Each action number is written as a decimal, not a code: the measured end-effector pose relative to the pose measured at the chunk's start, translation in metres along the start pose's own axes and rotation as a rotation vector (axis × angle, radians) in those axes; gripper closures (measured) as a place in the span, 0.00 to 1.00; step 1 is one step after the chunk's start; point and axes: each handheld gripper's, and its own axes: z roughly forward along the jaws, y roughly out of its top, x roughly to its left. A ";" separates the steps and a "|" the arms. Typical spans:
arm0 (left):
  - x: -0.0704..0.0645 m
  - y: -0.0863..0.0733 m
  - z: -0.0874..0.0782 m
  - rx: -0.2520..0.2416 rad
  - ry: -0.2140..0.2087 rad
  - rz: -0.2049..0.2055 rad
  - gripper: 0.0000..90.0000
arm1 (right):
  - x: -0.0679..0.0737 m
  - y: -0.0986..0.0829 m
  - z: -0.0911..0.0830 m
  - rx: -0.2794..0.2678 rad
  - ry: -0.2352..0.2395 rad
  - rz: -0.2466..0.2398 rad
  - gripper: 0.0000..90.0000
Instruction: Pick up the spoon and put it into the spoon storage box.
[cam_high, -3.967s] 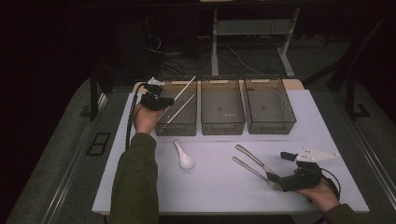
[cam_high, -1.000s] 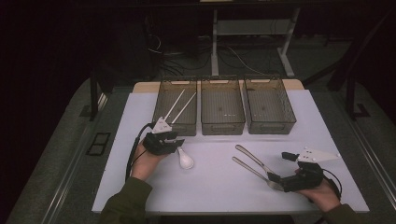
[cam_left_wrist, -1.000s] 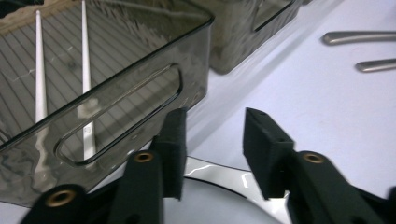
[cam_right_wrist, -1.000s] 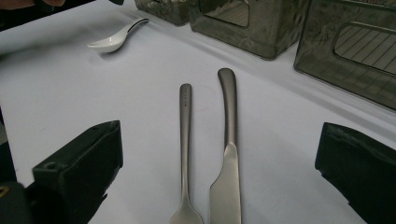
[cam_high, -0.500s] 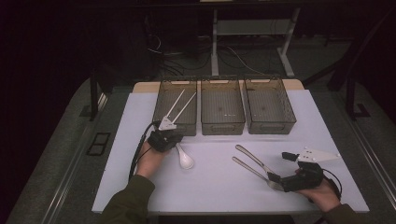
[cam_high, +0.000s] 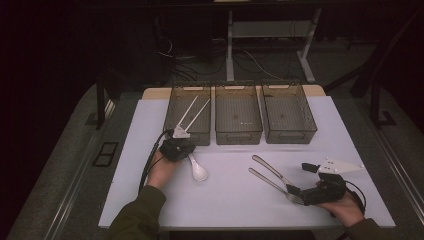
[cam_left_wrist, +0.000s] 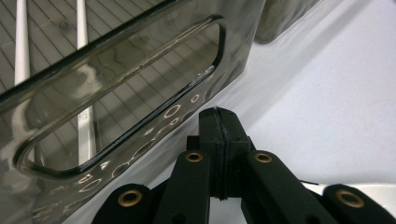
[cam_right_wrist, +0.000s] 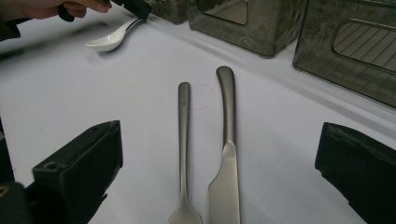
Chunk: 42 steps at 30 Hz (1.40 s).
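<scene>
We had the left gripper (cam_high: 184, 152) just in front of the left bin (cam_high: 189, 116), its jaws pressed together with nothing visibly between them. The white spoon (cam_high: 198, 171) lay on the table (cam_high: 225, 200) in front of that bin, its handle end reaching under the gripper; whether it was pinched, we could not tell. Two white chopsticks (cam_high: 192, 111) rested in that bin. Well to the right of that bin, our right gripper (cam_right_wrist: 219, 186) stood wide open, holding nothing, jaws either side of the fork (cam_right_wrist: 184, 154) and knife (cam_right_wrist: 226, 154).
</scene>
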 end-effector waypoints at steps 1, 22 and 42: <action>0.000 0.000 0.000 0.004 0.004 0.004 0.99 | 0.000 0.000 0.000 0.000 -0.001 0.000 0.01; 0.007 -0.017 -0.021 0.031 -0.017 0.007 0.99 | -0.001 0.000 -0.001 -0.004 -0.007 0.001 0.01; -0.007 -0.033 -0.044 0.054 -0.088 0.036 0.99 | -0.002 0.000 -0.003 -0.011 -0.011 0.004 0.01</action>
